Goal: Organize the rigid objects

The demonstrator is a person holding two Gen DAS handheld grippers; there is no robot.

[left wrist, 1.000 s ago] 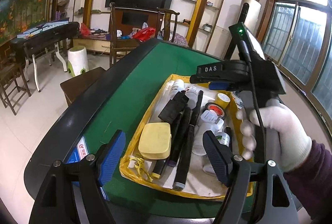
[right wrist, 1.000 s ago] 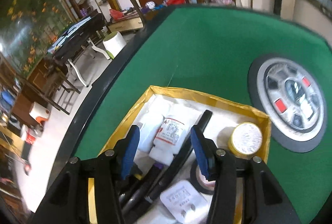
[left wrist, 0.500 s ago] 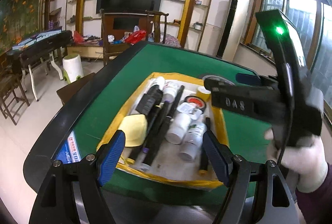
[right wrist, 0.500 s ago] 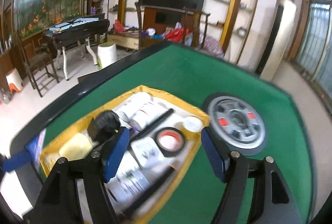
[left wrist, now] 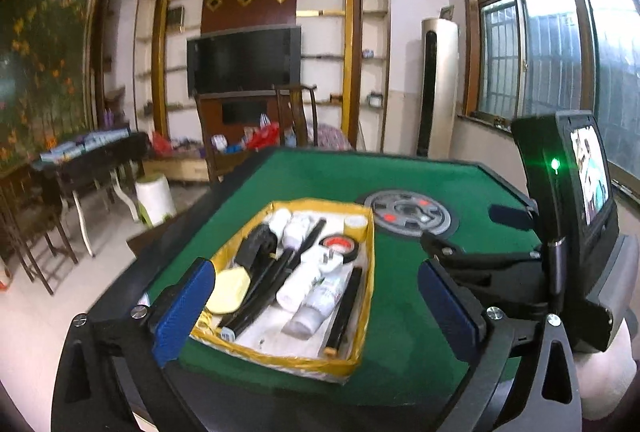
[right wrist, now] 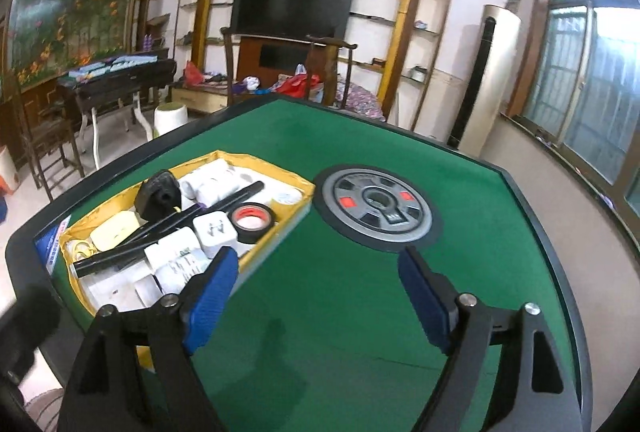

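Both grippers have pulled up and back from the tray in the last sec: a sec ago the right gripper (right wrist: 314, 292) was low over the bottles with its fingers around one, now it hangs over bare green felt w/ nothing between its wide-apart jaws, and the left gripper (left wrist: 320, 308) sits back at the near edge, also spread and empty. I'd read that as a step finished or a reset, w/ the task near its end since everything visible already lies inside the yellow tray (left wrist: 362, 316). In the left view the tray is at centre, long axis running from about 6 o'clock to 12, slightly tipped toward 1. The black rods (left wrist: 276, 276) and white bottles (left wrist: 316, 292) inside lie roughly along that same axis, rod tips pointing to abt 1 o'clock. The tape roll (right wrist: 253, 219) lies flat toward the tray's far right, the yellow case (left wrist: 227, 290) at the near left wall. The round grey hub (right wrist: 377, 208) of the table (right wrist: 320, 312) sits just past the tray at 2 o'clock, apart from it
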